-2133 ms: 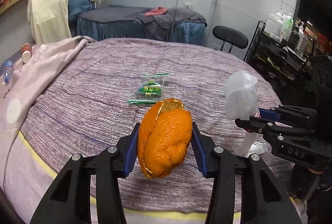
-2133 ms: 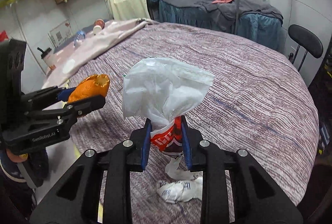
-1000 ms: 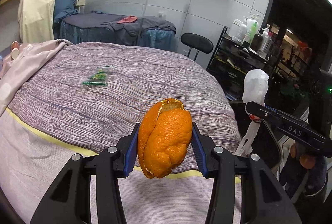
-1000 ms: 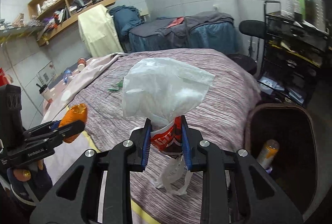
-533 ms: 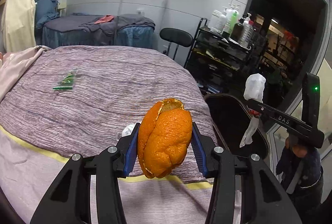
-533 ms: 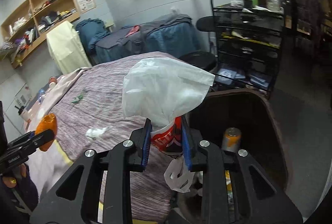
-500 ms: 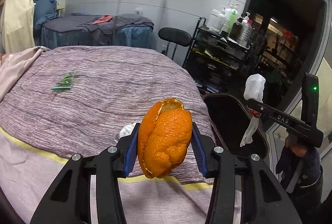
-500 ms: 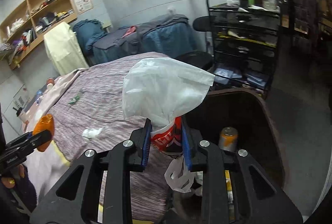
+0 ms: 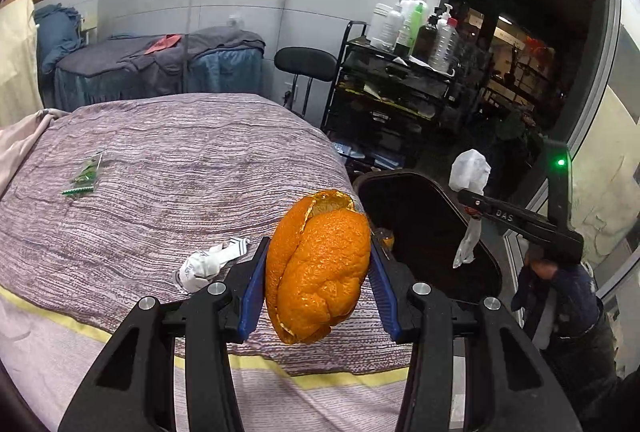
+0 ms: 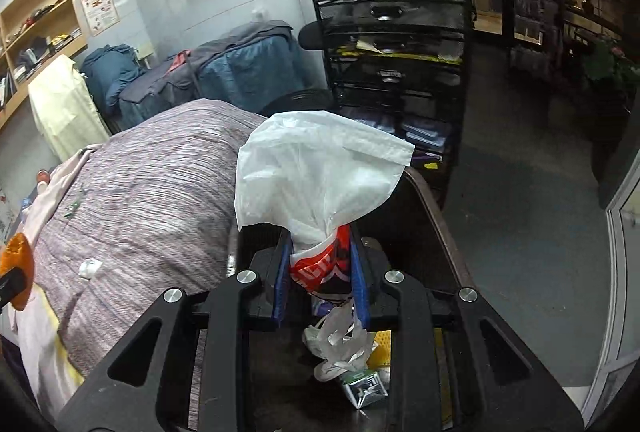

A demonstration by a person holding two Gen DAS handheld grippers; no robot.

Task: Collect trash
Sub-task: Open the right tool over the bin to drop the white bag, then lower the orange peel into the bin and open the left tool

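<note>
Left tool [image 9: 318,268]: pinching the orange peel [image 9: 316,268] between its blue pads, low centre of the left wrist view; the peel hangs over the near edge of the bed [image 9: 168,167], not yet over the bin [image 9: 424,232].
Right tool [image 10: 320,272]: pressed onto the neck of a white plastic bag [image 10: 316,171] with a red print, centre of the right wrist view; the bag's tail dangles down into the bin [image 10: 432,216] opening.
Bin: dark, open-topped, just beside the bed's corner; a foil wrapper [image 10: 362,388] and other scraps lie inside at lower centre.
Left on the bed: a crumpled white paper ball [image 9: 200,266] near the bed's edge, a green packet [image 9: 84,177] at far left (both untouched).
Risk, bag: it is light and puffed above the pads; in my judgement, let go from here it may catch on the rim or drift out rather than drop in.
Risk, peel: gripped only across its curved sides, so it could slip or split; released this side of the rim it would land on the bed or the floor.
Risk, crowding: both tools head for one opening; the left could knock the right tool or the bin wall.
Risk, leftovers: the paper ball sits close to the edge and could be brushed off.
</note>
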